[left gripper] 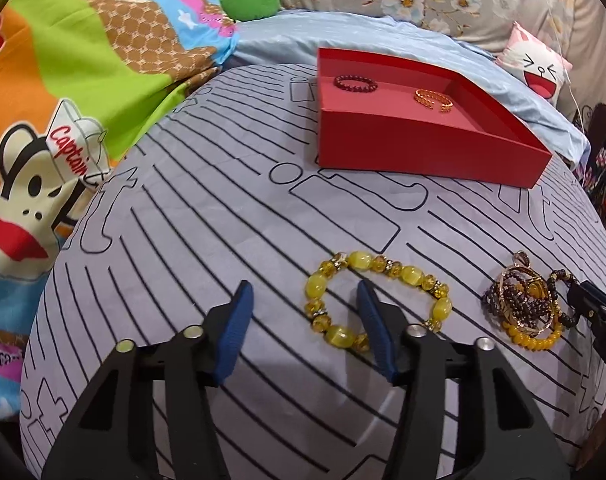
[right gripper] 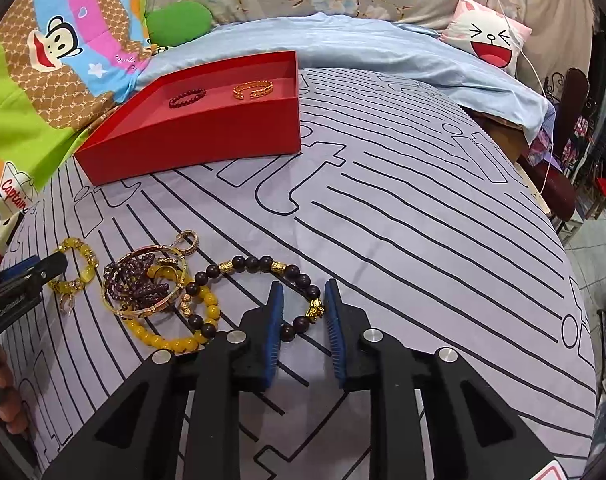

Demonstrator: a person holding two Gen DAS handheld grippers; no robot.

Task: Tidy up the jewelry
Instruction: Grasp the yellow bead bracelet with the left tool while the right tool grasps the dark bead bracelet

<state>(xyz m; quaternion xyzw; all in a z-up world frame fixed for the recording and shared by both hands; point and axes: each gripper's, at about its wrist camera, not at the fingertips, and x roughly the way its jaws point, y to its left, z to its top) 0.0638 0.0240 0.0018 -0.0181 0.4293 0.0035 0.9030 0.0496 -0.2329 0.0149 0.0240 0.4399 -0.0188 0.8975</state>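
On striped cloth, left gripper (left gripper: 303,300) jaws wide by glossy yellow bead bracelet (left gripper: 377,300); right gripper (right gripper: 303,300) jaws narrowly straddle dark round-bead bracelet (right gripper: 263,276)

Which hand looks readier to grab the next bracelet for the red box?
Probably the right. The right gripper already has its open fingers on either side of the dark bead bracelet. The left gripper only has one finger inside the yellow bracelet.

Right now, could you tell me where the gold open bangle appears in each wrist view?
Left wrist: gold open bangle upper right of centre, inside the red tray, right of the dark red bracelet.
Right wrist: upper left of centre, same tray.
Shared landmark: the red tray.
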